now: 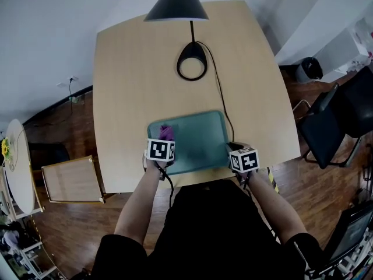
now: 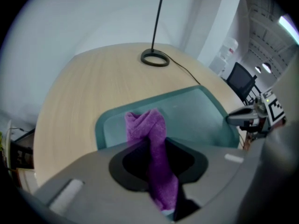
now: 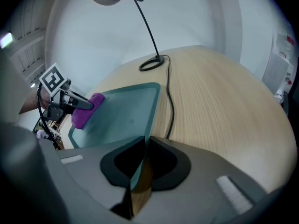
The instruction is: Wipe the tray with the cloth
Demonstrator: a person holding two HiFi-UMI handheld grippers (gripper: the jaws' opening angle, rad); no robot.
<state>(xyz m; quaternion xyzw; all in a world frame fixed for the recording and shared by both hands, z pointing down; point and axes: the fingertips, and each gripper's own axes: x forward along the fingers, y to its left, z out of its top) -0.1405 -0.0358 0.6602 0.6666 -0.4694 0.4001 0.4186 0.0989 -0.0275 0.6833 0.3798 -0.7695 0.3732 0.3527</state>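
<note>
The purple cloth (image 2: 148,130) is pinched between the closed fingers of the left gripper (image 2: 159,171), and its free end lies bunched on the near left corner of the teal tray (image 1: 201,142). The tray lies at the near edge of the bench (image 1: 134,69). The fingers of the right gripper (image 3: 141,167) clamp the tray's near right rim. A desk lamp (image 1: 192,63) stands beyond.

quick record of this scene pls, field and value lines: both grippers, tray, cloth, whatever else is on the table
left gripper: shut on the purple cloth
right gripper: shut on the tray's right rim
tray: teal, flat on the wooden table, at the person's edge
purple cloth: bunched, at the tray's left end
desk lamp: ring base at the far side
cord: runs past the tray's right side
</note>
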